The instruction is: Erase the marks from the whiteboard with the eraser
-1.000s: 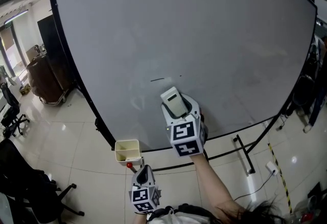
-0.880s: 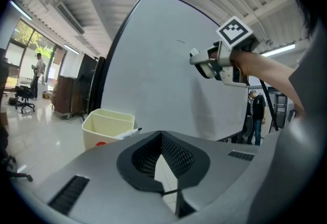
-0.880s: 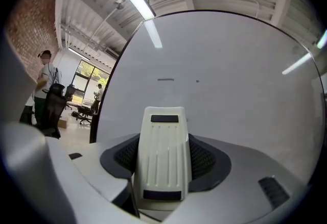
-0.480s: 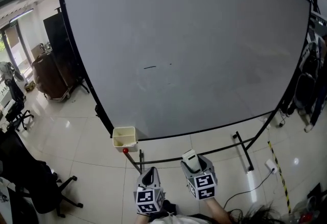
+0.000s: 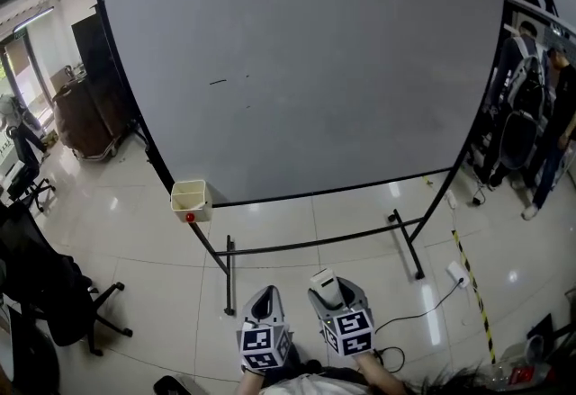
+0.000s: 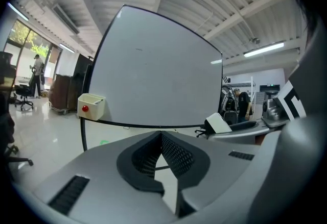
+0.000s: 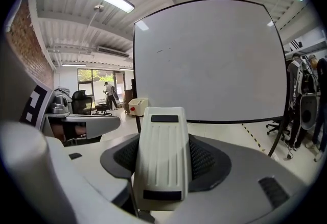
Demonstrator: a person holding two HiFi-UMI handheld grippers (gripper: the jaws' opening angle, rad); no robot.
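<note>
right gripper (image 7: 162,167): clamped on white ribbed plastic eraser (image 7: 162,141), wipe-ready | left gripper (image 6: 161,159): jaws together, empty | both near and low, well off far black-framed whiteboard (image 5: 342,69), probably checking it | short dark dash (image 5: 219,81) upper left

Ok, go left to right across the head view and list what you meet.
Black office chair, cream box, dark pen mark, left gripper, right gripper holding the eraser, standing person at the right edge.

A whiteboard (image 5: 306,69) stands well ahead of the left gripper (image 5: 263,296) and right gripper (image 5: 327,288), side by side below it, an eraser (image 5: 321,279) between the right one's jaws; marks (image 5: 219,81) sit upper left on the board, and a box (image 5: 189,198) hangs at its lower left corner.
</note>
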